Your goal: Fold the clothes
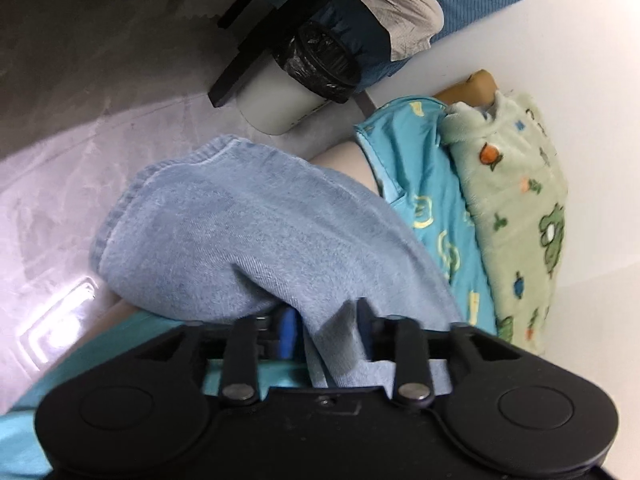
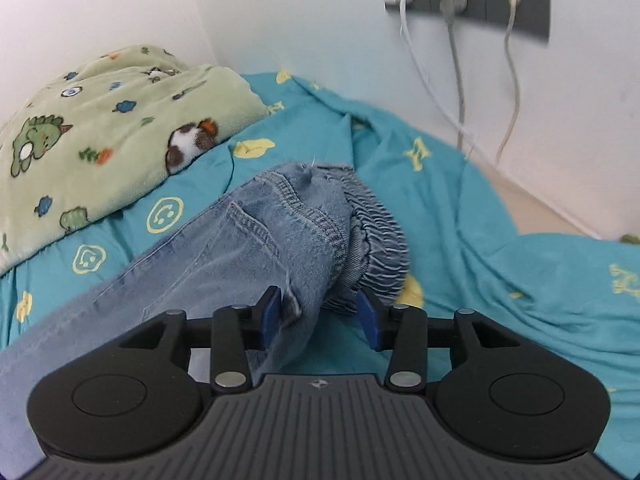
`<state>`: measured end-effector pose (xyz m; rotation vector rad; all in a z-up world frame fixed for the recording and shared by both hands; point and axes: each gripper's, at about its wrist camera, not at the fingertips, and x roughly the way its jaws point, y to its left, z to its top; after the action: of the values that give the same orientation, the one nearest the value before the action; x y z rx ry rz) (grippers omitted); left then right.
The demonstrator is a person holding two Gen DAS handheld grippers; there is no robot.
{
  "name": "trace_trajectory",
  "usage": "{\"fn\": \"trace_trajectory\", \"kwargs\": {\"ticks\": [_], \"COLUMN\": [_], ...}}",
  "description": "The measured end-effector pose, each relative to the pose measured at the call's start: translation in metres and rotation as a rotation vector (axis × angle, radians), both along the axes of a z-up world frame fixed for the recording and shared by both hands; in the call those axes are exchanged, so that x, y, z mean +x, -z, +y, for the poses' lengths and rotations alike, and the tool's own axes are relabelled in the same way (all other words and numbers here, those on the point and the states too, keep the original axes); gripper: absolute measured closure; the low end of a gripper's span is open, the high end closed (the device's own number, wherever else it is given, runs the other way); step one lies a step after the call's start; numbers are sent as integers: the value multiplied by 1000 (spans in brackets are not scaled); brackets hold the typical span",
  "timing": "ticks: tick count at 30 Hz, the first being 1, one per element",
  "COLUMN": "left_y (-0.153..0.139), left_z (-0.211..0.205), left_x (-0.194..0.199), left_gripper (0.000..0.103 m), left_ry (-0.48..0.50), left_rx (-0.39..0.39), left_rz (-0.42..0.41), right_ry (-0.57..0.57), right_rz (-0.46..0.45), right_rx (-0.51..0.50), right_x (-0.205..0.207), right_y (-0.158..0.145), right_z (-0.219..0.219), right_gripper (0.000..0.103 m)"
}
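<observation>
My right gripper (image 2: 320, 316) and left gripper (image 1: 324, 320) both stand apart, light-blue denim jeans (image 2: 280, 232) loose between them on my teal patterned bedsheet (image 2: 500, 240).

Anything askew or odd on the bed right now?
The jeans lie bunched on the teal sheet, elastic waistband humped up, not flat. Denim sits between both grippers' open jaws. No damage or spills.

A: Where do the jeans (image 2: 256, 236) lie?
B: On the sheet (image 2: 500, 248), between the fingers of the right gripper (image 2: 320, 316).
A: And the blanket (image 2: 100, 140)?
B: Behind them, to the left, near the wall (image 2: 300, 20).
</observation>
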<state>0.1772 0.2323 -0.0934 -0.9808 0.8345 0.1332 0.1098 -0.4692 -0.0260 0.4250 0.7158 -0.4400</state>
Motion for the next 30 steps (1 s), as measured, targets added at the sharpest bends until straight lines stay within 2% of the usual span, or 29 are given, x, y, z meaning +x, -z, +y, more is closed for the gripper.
{"fn": "trace_trajectory", "kwargs": {"ticks": [3,7,9,12,17,23,27,30], "left_y": [-10,-28,-39,-53,-59,-62,-54,-45], "left_z": [-5,-18,-26,-42,-77,-131,-169,-196], "left_x": [-11,-32,-42,-45,-33,7,52,89], "left_gripper": [40,39,40,40,40,39,38,38], "left_ry": [5,29,16,45,158,391,585,713], "left_rx": [20,124,204,298,431,616,660,667], "left_rz": [-10,-23,-48,-87,-112,-191,-253,-269], "right_ry": [-14,-97,-145,-257,-419,-487,-509,-510], "right_rz": [-29,-74,-98,-97,-66,-66,-40,-19], "right_rx": [-3,-23,-19,-12,-21,-4,46,64], "right_x": [-12,-15,-14,-9,8,20,17,19], "right_y": [-12,-22,-21,-11,4,10,17,22], "right_z": [16,54,75,108,142,152,154,157], "right_gripper": [58,58,58,58,58,58,58,58]}}
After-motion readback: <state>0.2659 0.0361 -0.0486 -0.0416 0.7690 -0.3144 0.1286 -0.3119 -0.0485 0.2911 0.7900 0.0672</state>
